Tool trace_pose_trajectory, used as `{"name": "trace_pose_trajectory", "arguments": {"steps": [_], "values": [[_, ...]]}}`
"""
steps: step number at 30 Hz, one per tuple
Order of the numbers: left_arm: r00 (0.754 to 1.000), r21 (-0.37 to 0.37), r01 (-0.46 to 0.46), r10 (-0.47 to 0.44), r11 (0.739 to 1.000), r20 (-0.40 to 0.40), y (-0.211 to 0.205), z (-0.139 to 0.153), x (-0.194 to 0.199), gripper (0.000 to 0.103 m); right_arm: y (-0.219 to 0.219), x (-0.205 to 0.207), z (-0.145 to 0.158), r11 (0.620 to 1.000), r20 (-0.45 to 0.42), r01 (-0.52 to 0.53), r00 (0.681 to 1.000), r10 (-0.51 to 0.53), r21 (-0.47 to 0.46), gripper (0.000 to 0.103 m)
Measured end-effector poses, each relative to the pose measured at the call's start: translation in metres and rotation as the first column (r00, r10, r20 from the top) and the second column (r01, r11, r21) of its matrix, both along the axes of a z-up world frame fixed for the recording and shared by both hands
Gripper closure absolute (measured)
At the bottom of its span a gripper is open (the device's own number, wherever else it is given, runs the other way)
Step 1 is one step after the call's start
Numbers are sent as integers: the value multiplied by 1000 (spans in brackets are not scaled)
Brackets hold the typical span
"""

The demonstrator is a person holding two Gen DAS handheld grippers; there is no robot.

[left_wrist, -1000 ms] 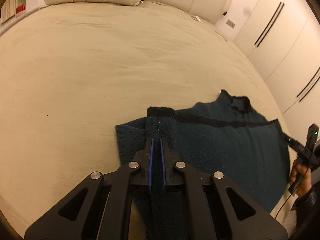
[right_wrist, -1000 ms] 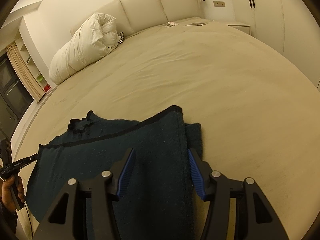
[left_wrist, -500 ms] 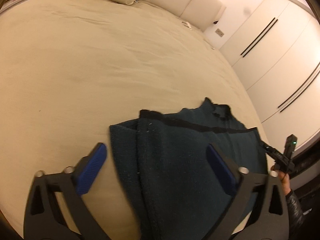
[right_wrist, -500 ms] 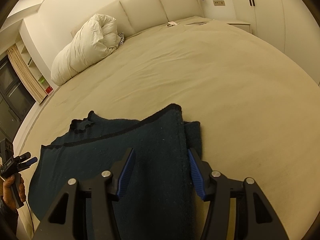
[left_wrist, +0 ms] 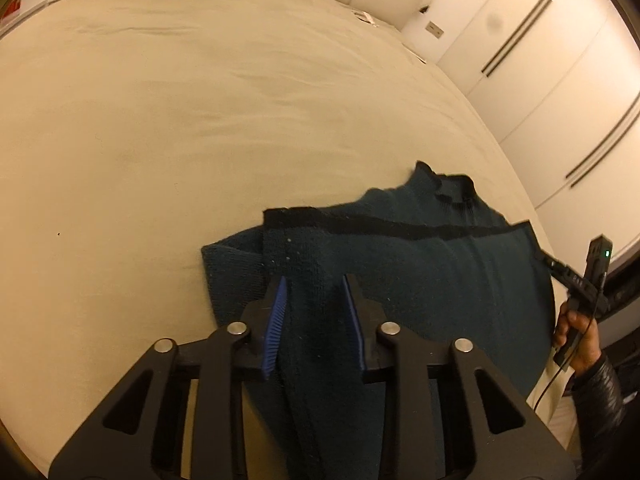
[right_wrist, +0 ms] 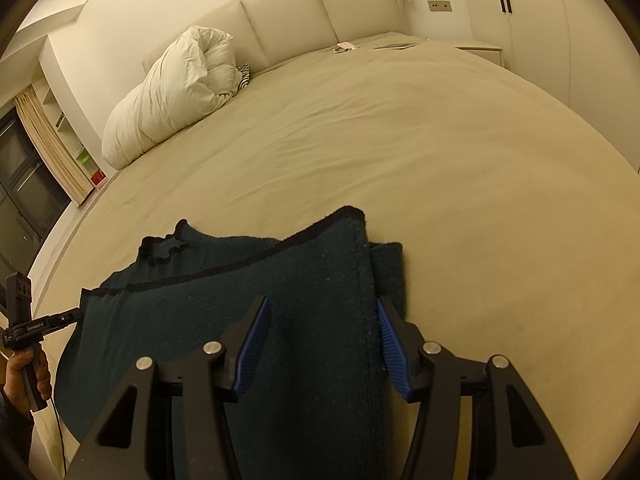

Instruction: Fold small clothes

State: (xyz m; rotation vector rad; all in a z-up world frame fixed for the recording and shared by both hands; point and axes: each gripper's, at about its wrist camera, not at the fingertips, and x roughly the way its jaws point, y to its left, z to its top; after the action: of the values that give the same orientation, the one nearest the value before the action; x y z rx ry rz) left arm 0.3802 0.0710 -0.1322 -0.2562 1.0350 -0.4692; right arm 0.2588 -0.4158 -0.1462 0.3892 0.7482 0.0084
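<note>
A dark teal knitted garment [left_wrist: 420,272] with a black edge band lies partly folded near the front edge of the beige bed; it also shows in the right wrist view [right_wrist: 248,300]. My left gripper [left_wrist: 314,284] is partly open, its blue pads straddling a folded strip of the fabric without pinching it. My right gripper [right_wrist: 322,306] is open over the garment's other folded end, one pad at the fold's edge. Each gripper appears in the other's view, at the garment's far side: the right one [left_wrist: 580,280] and the left one [right_wrist: 44,322].
The beige bed [right_wrist: 400,140] stretches far ahead. A rolled white duvet [right_wrist: 176,88] lies by the padded headboard [right_wrist: 320,12]. White wardrobe doors [left_wrist: 560,80] stand beside the bed. Small papers [right_wrist: 360,45] lie near the headboard.
My left gripper was shut on the folded fabric a second ago, opened wide and pulled back, and now stands narrower over the fold. The right gripper has barely moved.
</note>
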Motion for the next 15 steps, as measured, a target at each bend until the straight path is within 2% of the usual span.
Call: {"name": "trace_pose_trajectory", "arguments": {"steps": [2, 5, 7, 12, 13, 14, 15], "values": [[1000, -25, -31, 31, 999, -5, 7, -1, 1, 77, 0, 0, 0, 1000, 0, -1, 1000, 1, 0, 47], [996, -20, -84, 84, 996, -13, 16, -3, 0, 77, 0, 0, 0, 1000, -1, -1, 1000, 1, 0, 47], [997, -46, -72, 71, 996, -26, 17, -6, 0, 77, 0, 1, -1, 1000, -2, -2, 1000, 2, 0, 47], [1000, -23, -28, 28, 999, -5, 2, -5, -2, 77, 2, 2, -2, 1000, -4, -7, 1000, 7, -6, 46], [1000, -11, -22, 22, 1000, 0, -1, -5, -2, 80, 2, 2, -2, 1000, -4, -8, 1000, 8, -7, 47], [1000, 4, -22, 22, 1000, 11, -2, -5, -2, 95, 1, 2, -2, 1000, -4, -8, 1000, 8, -7, 47], [1000, 9, -29, 28, 1000, 13, -1, -4, -3, 96, 1, 3, -2, 1000, -4, -9, 1000, 9, -7, 47]]}}
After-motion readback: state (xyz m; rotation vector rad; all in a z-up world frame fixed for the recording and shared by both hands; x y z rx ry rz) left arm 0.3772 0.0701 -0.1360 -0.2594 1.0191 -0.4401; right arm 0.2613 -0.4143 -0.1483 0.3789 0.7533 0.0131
